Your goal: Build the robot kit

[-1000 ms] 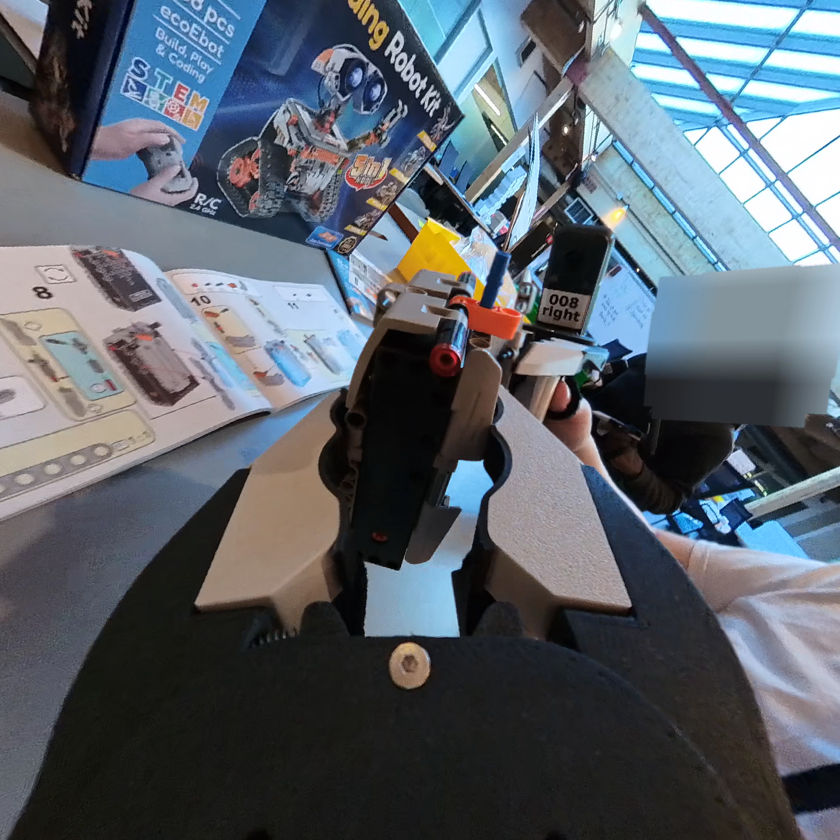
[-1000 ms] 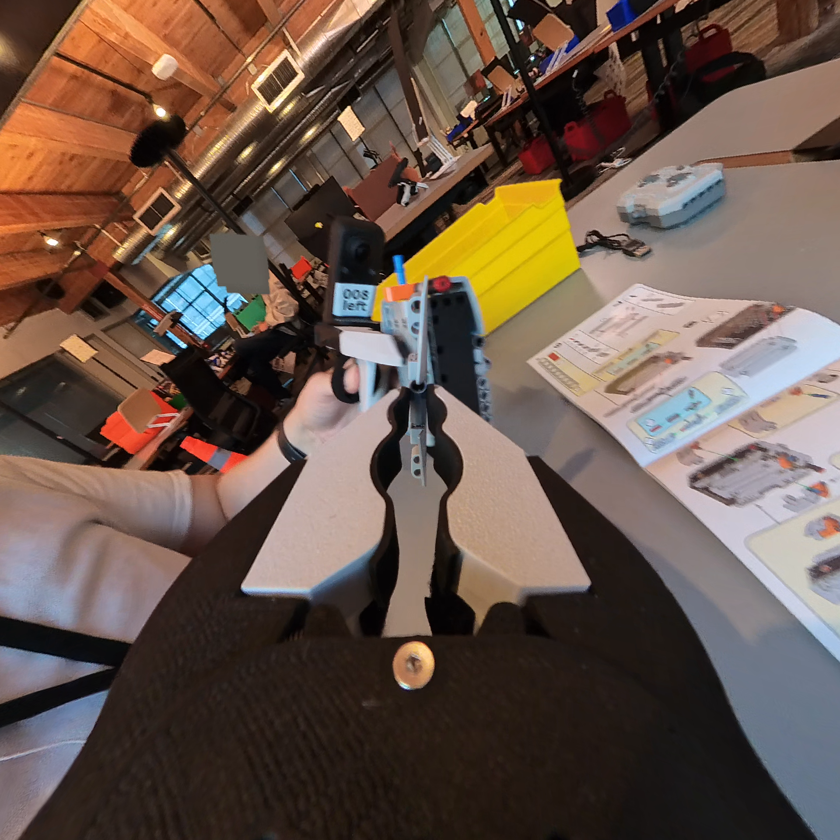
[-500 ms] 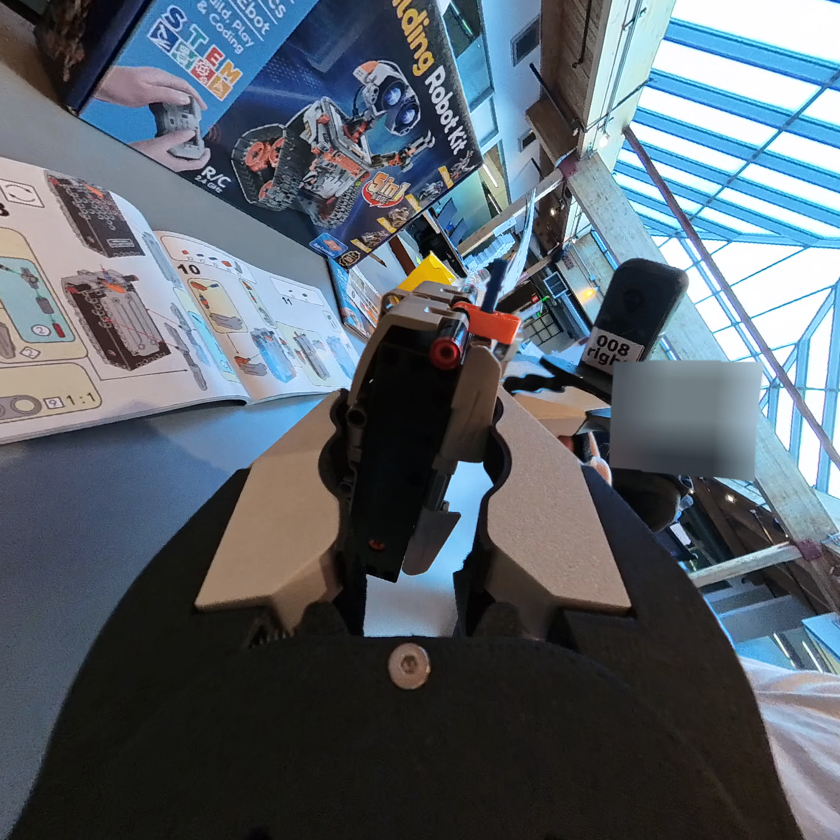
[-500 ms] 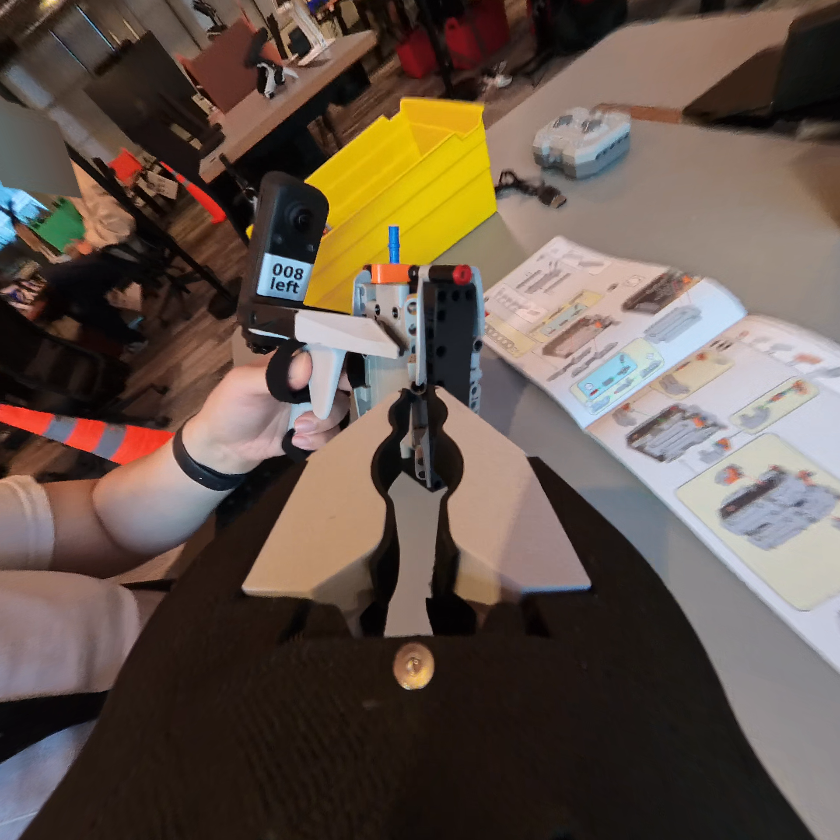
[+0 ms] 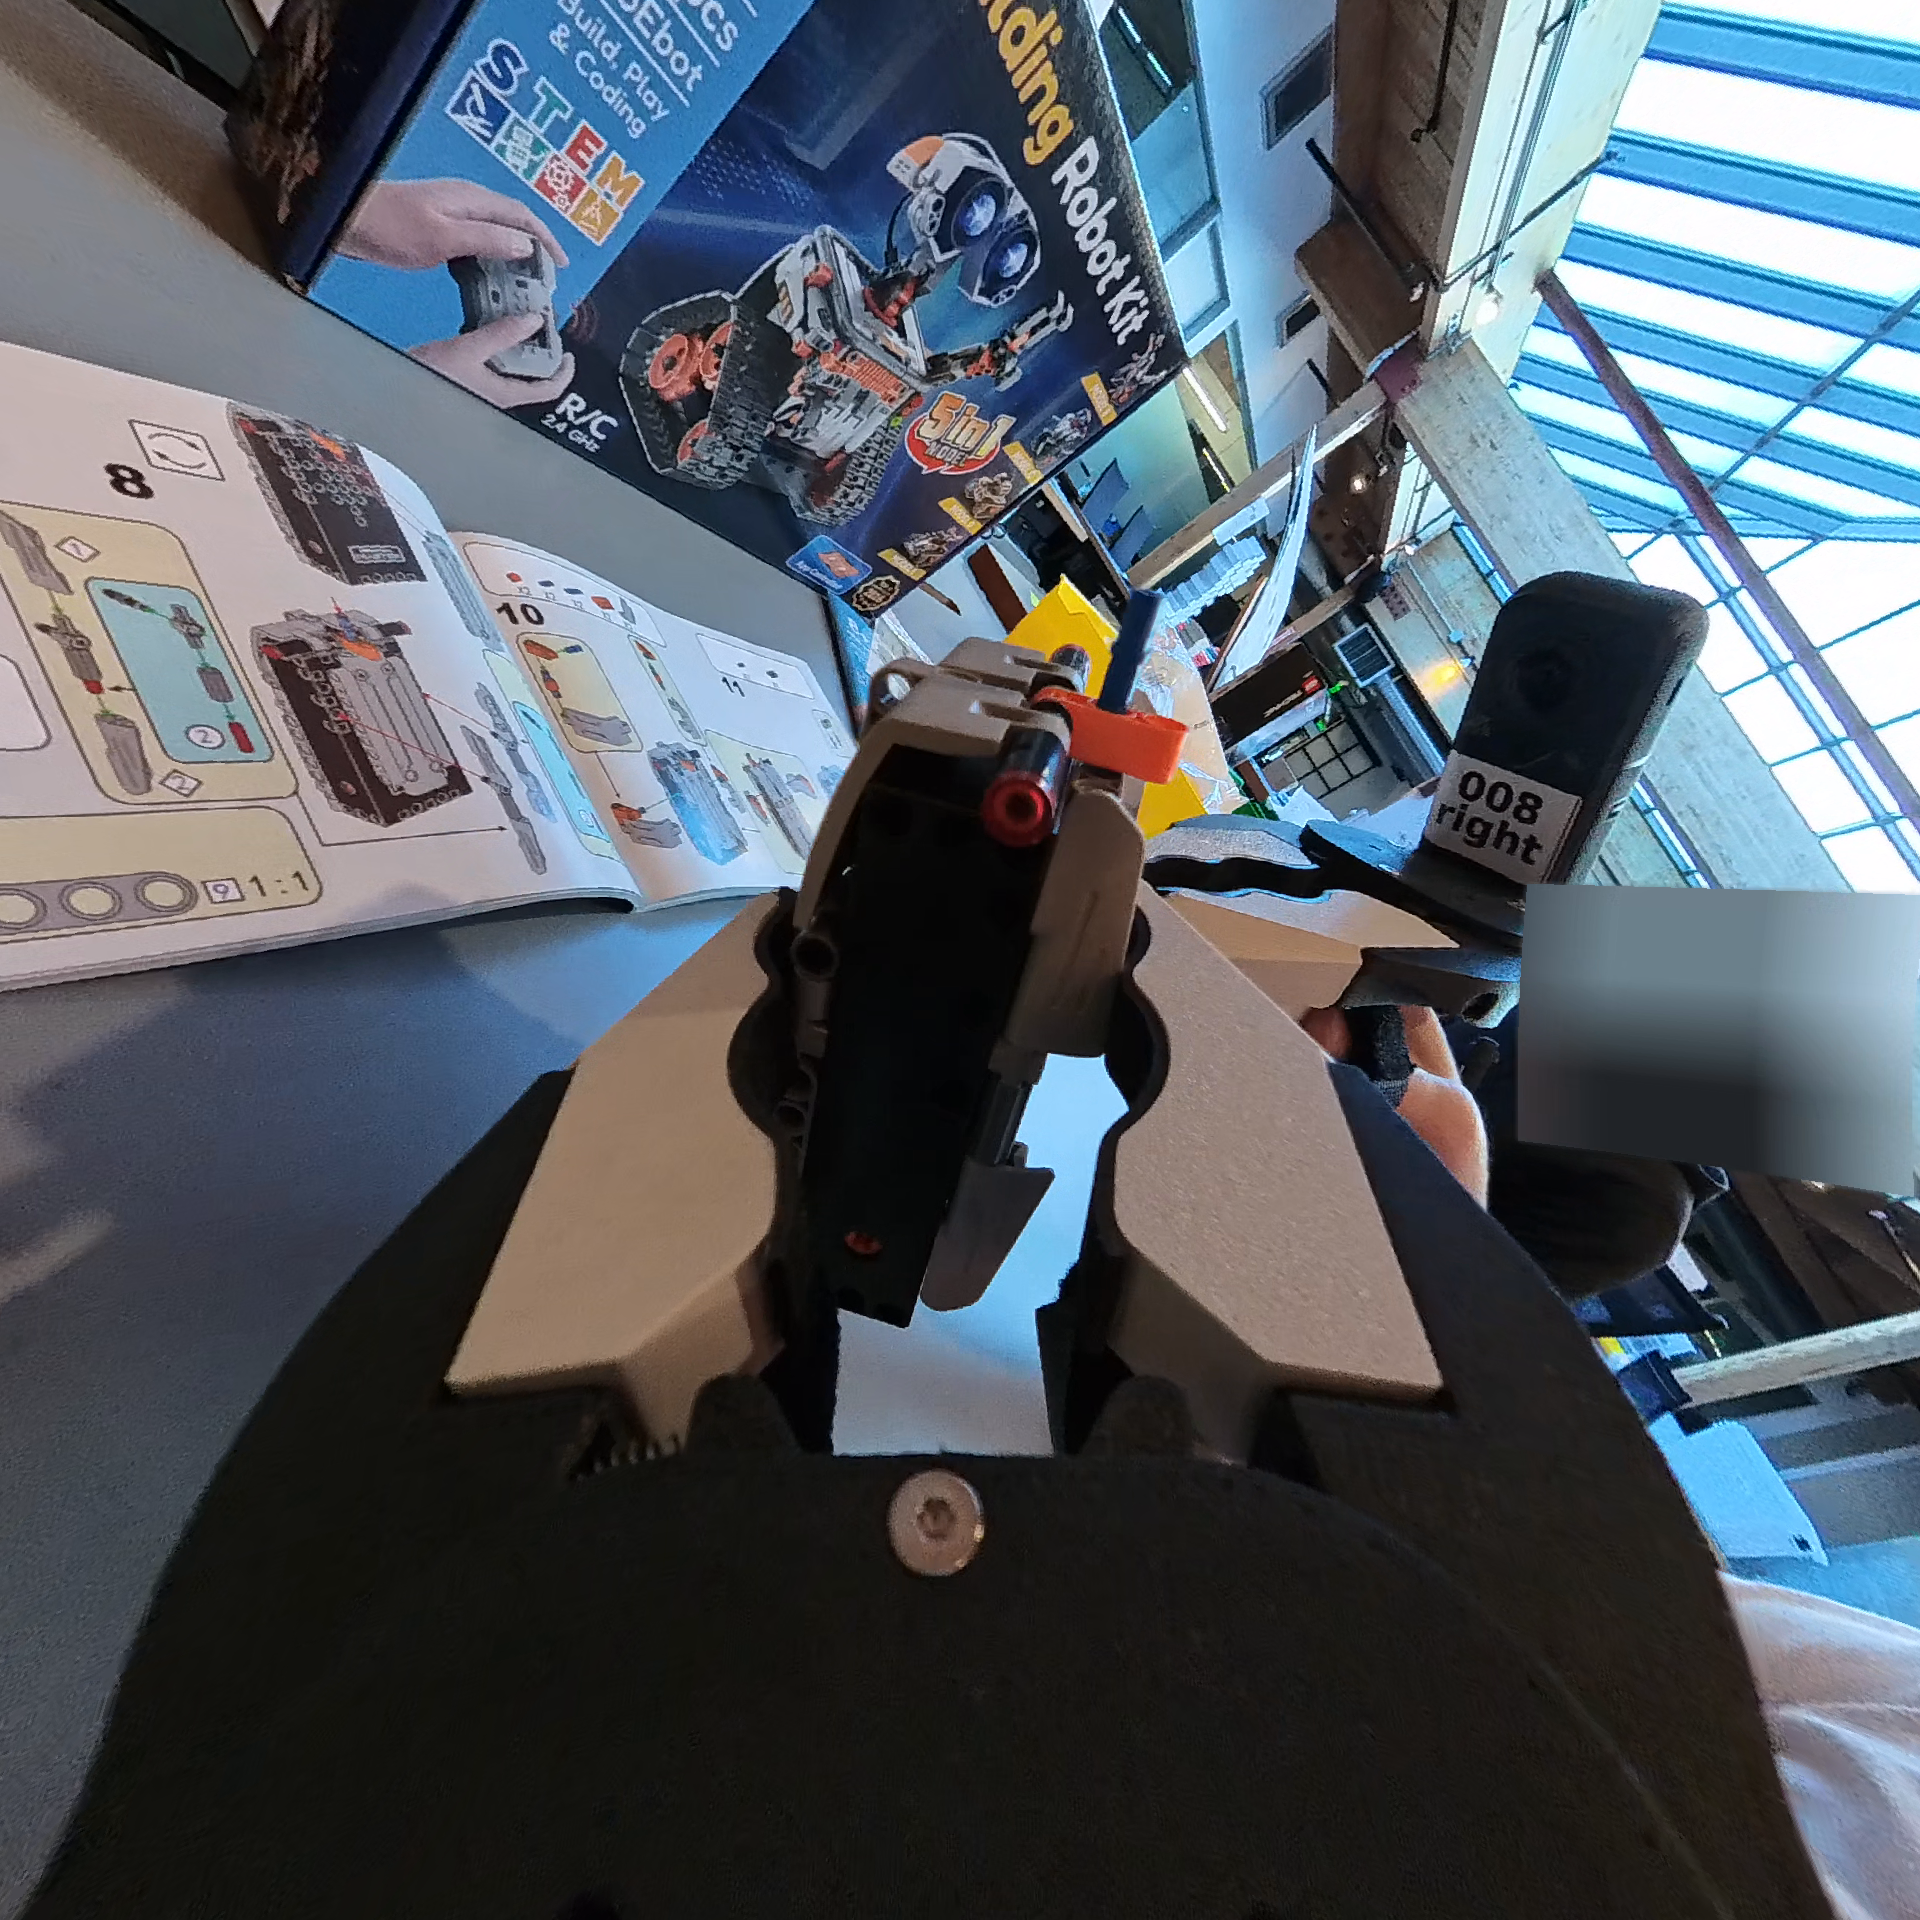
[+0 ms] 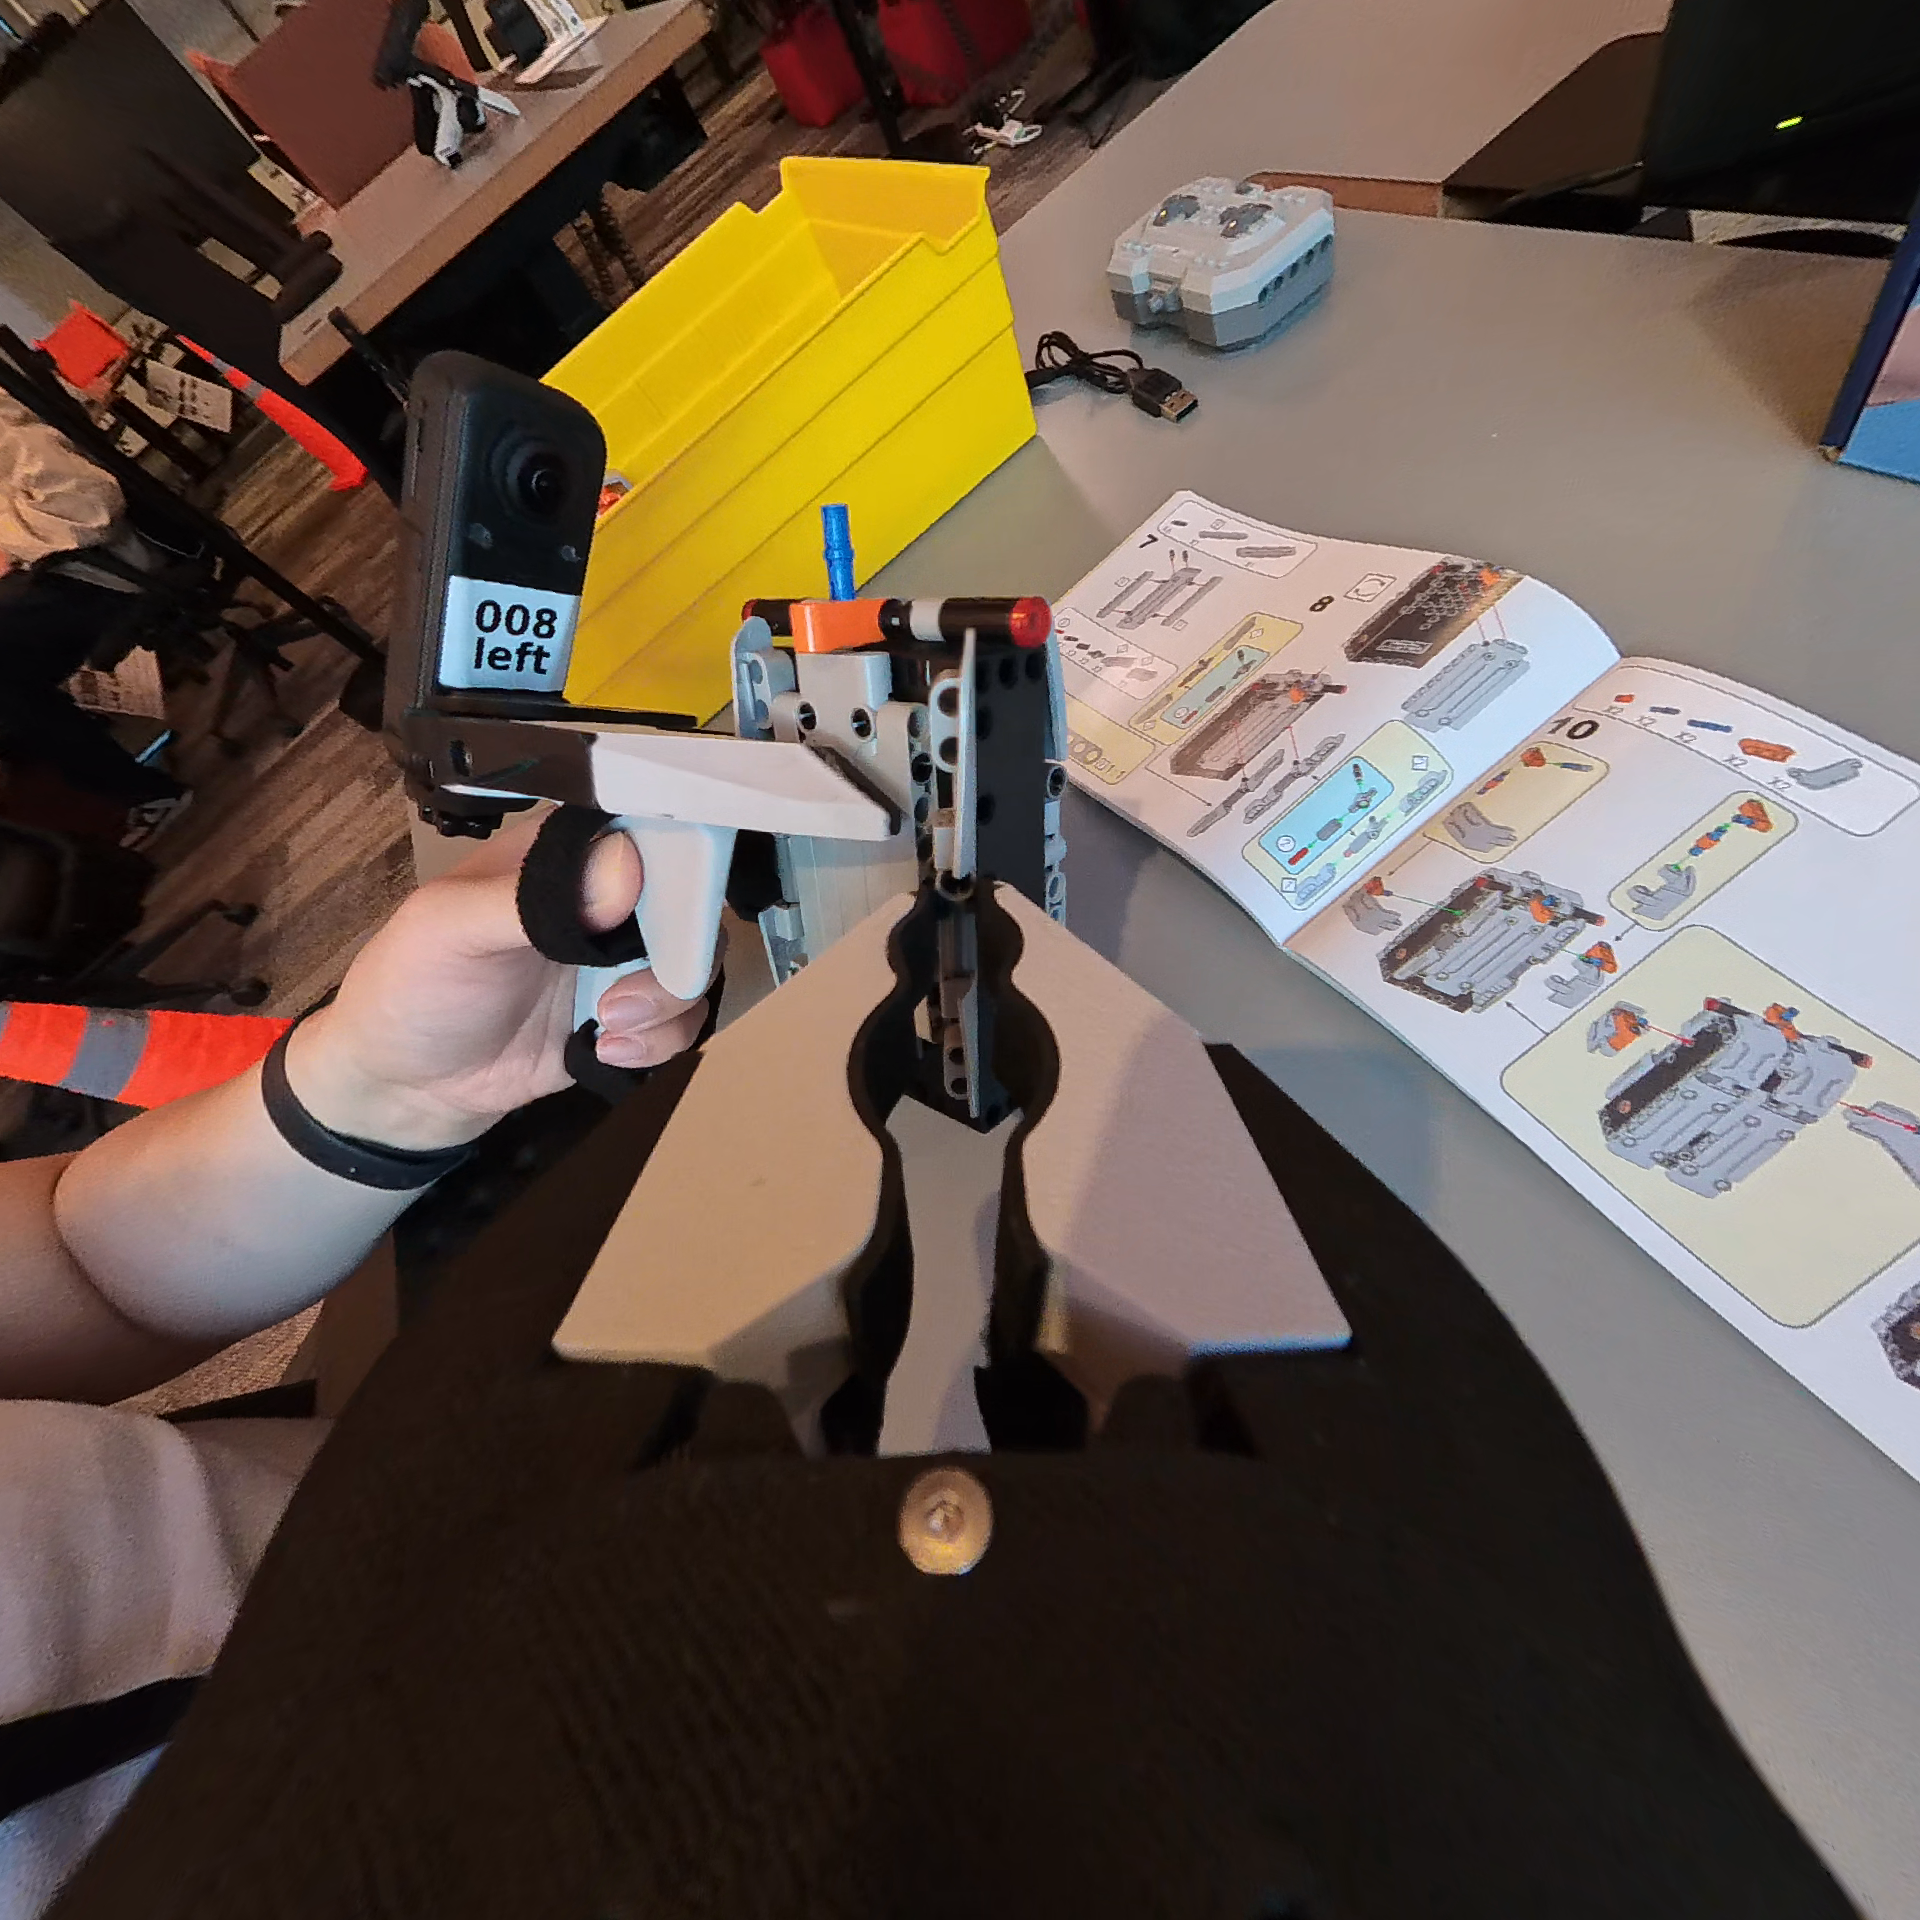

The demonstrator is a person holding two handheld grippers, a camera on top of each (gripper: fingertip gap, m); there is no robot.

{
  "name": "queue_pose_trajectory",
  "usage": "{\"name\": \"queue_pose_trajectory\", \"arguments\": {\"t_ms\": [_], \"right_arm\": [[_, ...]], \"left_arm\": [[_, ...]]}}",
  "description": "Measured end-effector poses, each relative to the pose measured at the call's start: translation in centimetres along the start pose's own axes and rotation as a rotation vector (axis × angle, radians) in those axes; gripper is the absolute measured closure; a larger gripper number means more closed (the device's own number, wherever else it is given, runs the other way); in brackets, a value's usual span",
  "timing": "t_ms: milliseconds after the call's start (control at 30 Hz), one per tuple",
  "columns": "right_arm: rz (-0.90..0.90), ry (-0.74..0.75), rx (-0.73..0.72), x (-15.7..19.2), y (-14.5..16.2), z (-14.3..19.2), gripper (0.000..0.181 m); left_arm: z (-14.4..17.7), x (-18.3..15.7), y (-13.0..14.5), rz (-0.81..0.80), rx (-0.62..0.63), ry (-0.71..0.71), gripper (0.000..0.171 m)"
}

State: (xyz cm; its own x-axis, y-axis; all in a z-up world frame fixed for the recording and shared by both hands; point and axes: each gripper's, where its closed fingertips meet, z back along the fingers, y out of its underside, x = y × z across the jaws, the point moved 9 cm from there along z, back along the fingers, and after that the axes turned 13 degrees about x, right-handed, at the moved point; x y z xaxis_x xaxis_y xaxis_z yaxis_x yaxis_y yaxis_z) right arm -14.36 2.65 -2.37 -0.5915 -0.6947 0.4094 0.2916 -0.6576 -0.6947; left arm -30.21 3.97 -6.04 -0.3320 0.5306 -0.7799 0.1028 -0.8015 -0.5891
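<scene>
Both grippers hold one brick assembly above the table: a black box point(image 5: 894, 1039) with grey beams, an orange connector point(image 5: 1122, 732), a red-tipped pin point(image 5: 1013, 805) and a blue axle point(image 5: 1127, 644) on top. My left gripper point(image 5: 956, 935) is shut on the black box, with a finger on each side. My right gripper point(image 6: 956, 914) is shut on a thin grey piece point(image 6: 961, 997) at the edge of the assembly point(image 6: 1008, 769). In the right wrist view the left gripper point(image 6: 727, 774) comes in from the left, held by a hand point(image 6: 468, 997). In the left wrist view the right gripper point(image 5: 1299, 935) comes in from the right.
An open instruction booklet point(image 6: 1507, 831) lies on the grey table point(image 6: 1455, 416); it also shows in the left wrist view point(image 5: 312, 727). A yellow bin point(image 6: 810, 395), a grey controller point(image 6: 1221, 260) and a black USB cable point(image 6: 1122, 379) lie beyond. A kit box point(image 5: 727, 260) stands behind the booklet. Only a small space, under 4 cm, lies between the two pairs of fingers. The grey controller point(image 6: 1221, 260) is about 30 cm from my left fingertips.
Both grippers have turned together with the assembly; the right view now looks more down at the table and booklet. Both grips are unchanged.
</scene>
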Motion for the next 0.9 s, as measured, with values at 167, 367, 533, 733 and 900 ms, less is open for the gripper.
{"name": "queue_pose_trajectory", "arguments": {"t_ms": [167,367,533,733,900], "right_arm": [[0.016,0.089,0.009,0.3,0.0,-0.4,0.177],[0.035,0.177,0.015,0.5,0.0,-0.9,0.177],[0.059,0.163,0.053,0.4,0.2,-0.9,0.176],[0.142,0.209,0.01,1.2,0.3,-0.2,0.176],[0.248,0.249,-0.025,2.0,0.2,0.8,0.176]], "left_arm": [[-0.2,0.0,0.2,-0.036,-0.006,-0.066,0.114],[-0.4,0.4,0.5,-0.018,0.001,-0.076,0.114],[-0.4,0.2,0.8,-0.078,0.031,-0.106,0.114],[-0.2,-1.2,0.8,-0.23,-0.007,-0.147,0.115],[0.0,-2.6,0.8,-0.356,-0.04,-0.176,0.115]]}}
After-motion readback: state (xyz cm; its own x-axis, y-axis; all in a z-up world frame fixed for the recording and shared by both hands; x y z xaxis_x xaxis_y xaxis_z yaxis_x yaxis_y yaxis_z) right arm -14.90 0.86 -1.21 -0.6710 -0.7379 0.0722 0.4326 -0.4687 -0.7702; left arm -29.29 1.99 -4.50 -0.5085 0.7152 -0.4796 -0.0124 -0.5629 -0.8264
